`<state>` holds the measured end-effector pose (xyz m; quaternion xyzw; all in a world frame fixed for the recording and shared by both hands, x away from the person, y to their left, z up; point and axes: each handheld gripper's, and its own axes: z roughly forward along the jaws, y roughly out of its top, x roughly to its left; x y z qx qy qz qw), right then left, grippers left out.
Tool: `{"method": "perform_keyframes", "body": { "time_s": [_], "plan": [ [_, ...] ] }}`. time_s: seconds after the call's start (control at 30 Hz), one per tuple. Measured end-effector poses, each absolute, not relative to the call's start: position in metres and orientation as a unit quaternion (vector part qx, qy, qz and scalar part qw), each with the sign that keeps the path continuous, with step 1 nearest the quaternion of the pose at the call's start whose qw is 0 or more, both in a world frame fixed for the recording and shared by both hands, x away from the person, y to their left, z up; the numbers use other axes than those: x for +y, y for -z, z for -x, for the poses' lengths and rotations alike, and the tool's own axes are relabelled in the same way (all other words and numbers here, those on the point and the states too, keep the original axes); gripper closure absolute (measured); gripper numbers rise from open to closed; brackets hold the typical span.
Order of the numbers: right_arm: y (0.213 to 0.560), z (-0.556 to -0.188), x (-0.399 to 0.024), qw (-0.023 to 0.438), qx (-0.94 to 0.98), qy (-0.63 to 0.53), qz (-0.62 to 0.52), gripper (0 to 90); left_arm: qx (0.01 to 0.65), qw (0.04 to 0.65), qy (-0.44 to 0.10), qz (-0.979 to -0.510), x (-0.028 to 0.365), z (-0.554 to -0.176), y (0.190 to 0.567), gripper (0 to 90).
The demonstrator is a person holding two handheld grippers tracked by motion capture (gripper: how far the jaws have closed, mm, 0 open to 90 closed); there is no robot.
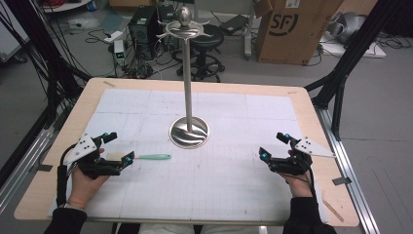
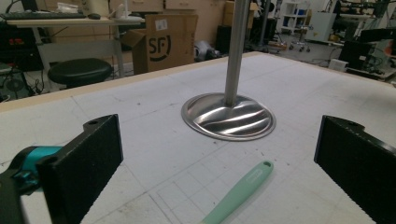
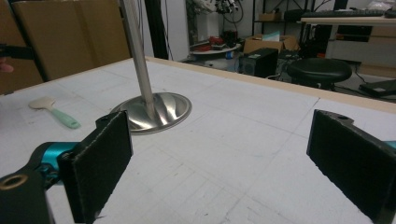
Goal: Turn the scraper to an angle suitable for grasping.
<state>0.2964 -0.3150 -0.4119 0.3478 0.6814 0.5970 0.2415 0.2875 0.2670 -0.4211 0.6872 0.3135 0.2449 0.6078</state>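
A spatula (image 1: pixel 153 157) with a mint-green handle and a pale head lies on the white gridded mat (image 1: pixel 219 180), left of centre. My left gripper (image 1: pixel 118 147) is open at its head end. In the left gripper view the handle (image 2: pixel 238 193) runs out between the wide-apart jaws of that gripper (image 2: pixel 219 172), and no pad touches it. A tall steel stand (image 1: pixel 187 73) with a round base (image 2: pixel 229 116) and hooks at its top rises at mid-table. My right gripper (image 1: pixel 274 146) is open and holds nothing at the right; from it (image 3: pixel 219 168) the spatula (image 3: pixel 53 112) and stand base (image 3: pixel 152 112) lie farther off.
The wooden table edge (image 1: pixel 311 112) frames the mat, and a thin wooden stick (image 1: pixel 333 209) lies near its front right corner. Beyond the table are a cardboard box (image 1: pixel 292 29), a black stool (image 1: pixel 207 39), a computer tower (image 1: pixel 143 29), floor cables and black frame legs (image 1: pixel 350 53).
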Motion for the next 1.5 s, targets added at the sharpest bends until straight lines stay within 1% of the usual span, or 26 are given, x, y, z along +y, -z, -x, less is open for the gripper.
{"method": "perform_keyframes", "body": {
  "time_s": [0.13, 0.33, 0.4, 0.5, 0.53, 0.57, 0.6, 0.63, 0.67, 0.7, 0.73, 0.77, 0.8, 0.83, 0.87, 0.9, 0.93, 0.97, 1.13, 1.2, 1.3, 1.5],
  "plan": [
    [0.413, -0.295, -0.316, 0.251, 0.678, -0.596, -0.350, 5.8, 0.318, 0.606, -0.248, -0.686, 0.267, -0.289, 0.422, 1.7],
    [0.415, -0.296, -0.316, 0.247, 0.680, -0.592, -0.355, 5.8, 0.314, 0.607, -0.253, -0.685, 0.267, -0.290, 0.422, 1.8],
    [0.415, -0.296, -0.316, 0.246, 0.681, -0.591, -0.355, 5.8, 0.311, 0.599, -0.263, -0.689, 0.266, -0.289, 0.423, 2.5],
    [0.415, -0.295, -0.315, 0.257, 0.679, -0.588, -0.357, 5.8, 0.302, 0.598, -0.267, -0.693, 0.266, -0.289, 0.423, 17.6],
    [0.415, -0.295, -0.315, 0.257, 0.679, -0.588, -0.357, 5.8, 0.299, 0.598, -0.268, -0.693, 0.267, -0.289, 0.423, 17.6],
    [0.415, -0.295, -0.316, 0.259, 0.675, -0.589, -0.360, 5.8, 0.295, 0.599, -0.266, -0.695, 0.267, -0.288, 0.423, 31.5],
    [0.415, -0.295, -0.316, 0.259, 0.675, -0.589, -0.360, 5.8, 0.294, 0.599, -0.266, -0.696, 0.268, -0.288, 0.423, 31.5],
    [0.415, -0.295, -0.316, 0.259, 0.674, -0.589, -0.362, 5.8, 0.295, 0.597, -0.264, -0.697, 0.268, -0.289, 0.423, 38.1],
    [0.416, -0.295, -0.316, 0.258, 0.673, -0.590, -0.363, 5.8, 0.296, 0.596, -0.262, -0.699, 0.268, -0.289, 0.423, 45.9],
    [0.416, -0.295, -0.316, 0.259, 0.674, -0.589, -0.361, 5.8, 0.304, 0.584, -0.264, -0.704, 0.268, -0.289, 0.423, 57.9],
    [0.416, -0.295, -0.316, 0.259, 0.674, -0.589, -0.361, 5.8, 0.304, 0.584, -0.264, -0.704, 0.268, -0.289, 0.423, 62.6],
    [0.417, -0.295, -0.316, 0.258, 0.675, -0.588, -0.363, 5.8, 0.306, 0.578, -0.266, -0.709, 0.268, -0.290, 0.424, 62.6],
    [0.417, -0.295, -0.315, 0.259, 0.677, -0.588, -0.360, 5.8, 0.308, 0.568, -0.273, -0.713, 0.268, -0.290, 0.424, 68.1],
    [0.417, -0.295, -0.314, 0.260, 0.680, -0.584, -0.359, 5.8, 0.312, 0.561, -0.278, -0.715, 0.268, -0.291, 0.425, 76.7],
    [0.417, -0.294, -0.313, 0.267, 0.683, -0.580, -0.356, 5.8, 0.315, 0.556, -0.279, -0.717, 0.268, -0.292, 0.425, 80.5],
    [0.417, -0.294, -0.313, 0.267, 0.683, -0.580, -0.356, 5.8, 0.319, 0.552, -0.280, -0.718, 0.268, -0.293, 0.425, 80.5],
    [0.416, -0.293, -0.311, 0.270, 0.684, -0.578, -0.354, 5.8, 0.324, 0.548, -0.281, -0.718, 0.268, -0.294, 0.425, 86.0],
    [0.415, -0.293, -0.310, 0.270, 0.683, -0.581, -0.351, 5.8, 0.329, 0.547, -0.278, -0.718, 0.269, -0.296, 0.426, 89.1],
    [0.413, -0.293, -0.306, 0.269, 0.686, -0.583, -0.343, 5.8, 0.356, 0.522, -0.274, -0.725, 0.270, -0.304, 0.430, 89.7],
    [0.414, -0.293, -0.305, 0.267, 0.687, -0.582, -0.343, 5.8, 0.382, 0.503, -0.257, -0.732, 0.269, -0.310, 0.430, 89.7],
    [0.415, -0.293, -0.304, 0.268, 0.692, -0.577, -0.341, 5.8, 0.404, 0.479, -0.251, -0.738, 0.267, -0.318, 0.431, 89.7],
    [0.416, -0.293, -0.300, 0.266, 0.701, -0.570, -0.335, 5.8, 0.425, 0.448, -0.233, -0.751, 0.266, -0.329, 0.435, 89.8]
  ]
}}
